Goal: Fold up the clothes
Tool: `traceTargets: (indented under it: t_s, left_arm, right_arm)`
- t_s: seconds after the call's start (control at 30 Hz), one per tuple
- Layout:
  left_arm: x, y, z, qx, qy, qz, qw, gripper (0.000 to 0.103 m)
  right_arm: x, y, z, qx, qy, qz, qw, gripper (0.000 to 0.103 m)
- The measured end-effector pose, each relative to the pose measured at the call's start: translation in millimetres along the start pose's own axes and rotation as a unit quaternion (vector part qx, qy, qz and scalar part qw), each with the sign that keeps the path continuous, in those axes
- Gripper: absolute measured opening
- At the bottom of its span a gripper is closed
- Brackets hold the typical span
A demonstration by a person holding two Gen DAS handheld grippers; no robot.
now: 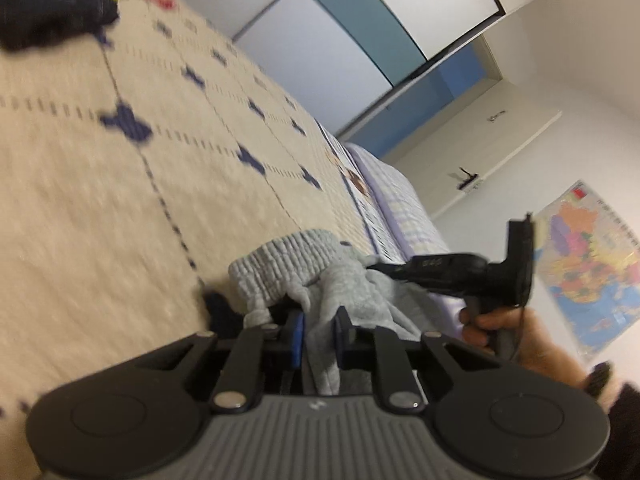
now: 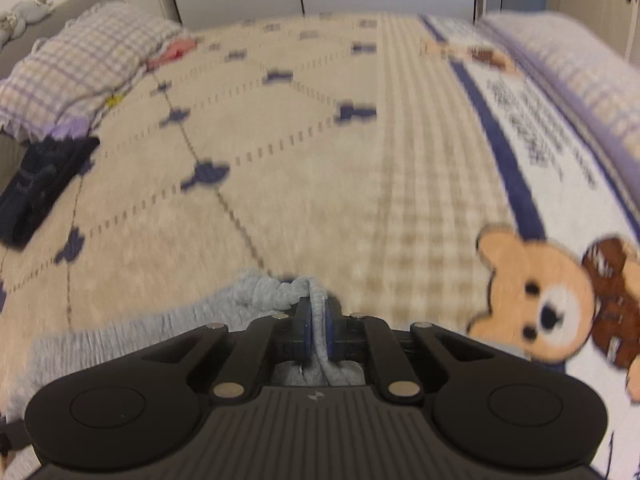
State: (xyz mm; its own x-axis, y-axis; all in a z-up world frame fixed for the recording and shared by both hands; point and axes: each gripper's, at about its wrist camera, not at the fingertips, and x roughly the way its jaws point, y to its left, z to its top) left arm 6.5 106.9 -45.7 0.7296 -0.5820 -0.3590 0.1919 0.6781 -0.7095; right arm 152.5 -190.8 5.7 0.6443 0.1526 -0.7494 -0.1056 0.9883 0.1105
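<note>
Blue-padded fingers of the left gripper pinch a fold of a grey knit garment, the cloth pulled down between them toward the camera; the fingers of the right gripper are pressed onto another bunch of the same grey cloth, with a ribbed, elasticated edge trailing off to the left. Seen from the left wrist, the right gripper sits just beyond the bunched fabric, the person's hand around its handle. The garment hangs crumpled between the two grips, low over the cream patterned bedspread, not yet laid flat as far as the blurred views show. A dark folded garment lies well apart near the checked pillow. The risk, as I judge it, lies in the thin pinches: each grip holds only a narrow ridge of soft knit, so pulling the two grippers apart sharply could slip an edge free, and the bunched middle could trap a twist that would crease any fold laid over it
</note>
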Motion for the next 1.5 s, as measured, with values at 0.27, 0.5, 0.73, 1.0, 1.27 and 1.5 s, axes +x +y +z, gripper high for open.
traceTargets:
  t_s: [0.27,0.5,0.73,1.0,1.27,1.5]
  left_arm:
    - [-39.5,-3.9,16.1,0.058,-0.097,0.073,0.9909,0.015]
    - [-63.1,4.5,24.5,0.091,-0.147,0.151,0.9733,0.015]
    - [-86.9,27.6,37.3,0.080,-0.171,0.200,0.9614,0.015]
    - [-111.9,48.4,41.5,0.049,-0.181,0.239,0.9527,0.015]
    - [-123.0,65.5,40.3,0.033,-0.181,0.271,0.9450,0.014]
    - [-124.8,71.7,37.4,0.028,-0.173,0.303,0.9369,0.014]
  right_arm:
    - [-0.5,60.7,35.3,-0.058,-0.068,0.002,0.996,0.008]
    - [13.1,133.8,61.5,-0.116,-0.104,0.020,0.988,0.008]
    - [30.6,203.4,67.1,-0.163,-0.135,0.034,0.977,0.008]
    - [49.4,274.8,63.0,-0.206,-0.165,0.050,0.963,0.008]
    - [73.5,323.0,51.0,-0.225,-0.169,0.062,0.958,0.008]
    - [86.7,347.4,42.7,-0.231,-0.172,0.082,0.954,0.008]
